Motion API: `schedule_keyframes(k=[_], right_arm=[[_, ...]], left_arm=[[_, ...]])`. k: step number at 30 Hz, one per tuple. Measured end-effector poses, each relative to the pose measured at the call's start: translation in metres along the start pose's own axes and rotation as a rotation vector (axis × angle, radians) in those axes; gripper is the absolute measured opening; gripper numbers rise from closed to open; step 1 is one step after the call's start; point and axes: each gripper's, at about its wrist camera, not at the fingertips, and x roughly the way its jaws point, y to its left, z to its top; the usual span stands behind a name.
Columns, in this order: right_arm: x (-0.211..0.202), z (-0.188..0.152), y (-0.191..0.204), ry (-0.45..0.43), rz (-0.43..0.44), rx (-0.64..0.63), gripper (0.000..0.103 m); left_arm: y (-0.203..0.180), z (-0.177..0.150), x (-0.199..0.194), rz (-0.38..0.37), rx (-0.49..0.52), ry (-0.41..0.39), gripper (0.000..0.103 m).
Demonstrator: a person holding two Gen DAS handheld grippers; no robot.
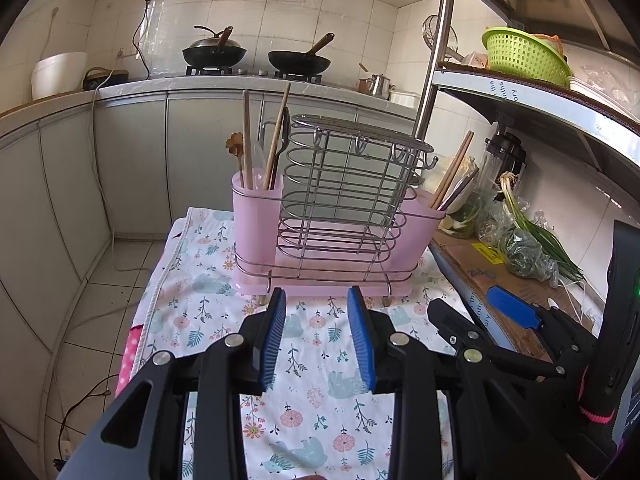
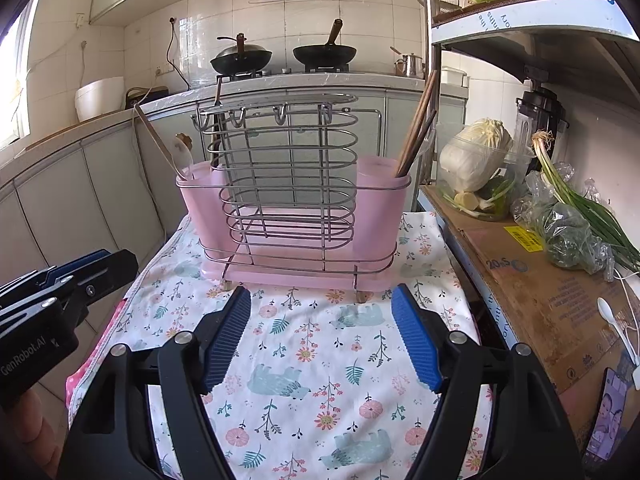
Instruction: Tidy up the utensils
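A pink utensil holder with a wire rack [image 1: 332,208] stands on the floral cloth [image 1: 312,400]; it also shows in the right wrist view [image 2: 292,200]. Its left cup [image 1: 256,208] holds chopsticks, wooden spoons and a clear spoon. Its right cup [image 1: 420,224] holds chopsticks [image 1: 452,170] and a metal utensil. My left gripper [image 1: 316,300] is open and empty just in front of the holder. My right gripper [image 2: 320,300] is open wider, empty, also just in front of the holder. The right gripper shows at the right of the left wrist view [image 1: 516,308].
A shelf unit on the right carries a cardboard sheet [image 2: 540,280], a tub with cabbage [image 2: 476,160], bagged greens [image 2: 572,236], a white spoon [image 2: 612,316] and a blender [image 2: 540,112]. A green colander [image 1: 524,56] sits higher. Counter with woks [image 1: 216,54] stands behind.
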Motion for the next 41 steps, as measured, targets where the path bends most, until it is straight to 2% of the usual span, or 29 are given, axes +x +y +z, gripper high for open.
schedule_keyframes(k=[28, 41], right_arm=[[0.007, -0.003, 0.0, 0.012, 0.003, -0.001, 0.073], [0.017, -0.005, -0.003, 0.033, -0.001, 0.001, 0.073]], left_arm=[[0.003, -0.004, 0.009, 0.004, -0.008, 0.014, 0.031], [0.008, -0.005, 0.022, 0.012, -0.025, 0.051, 0.031]])
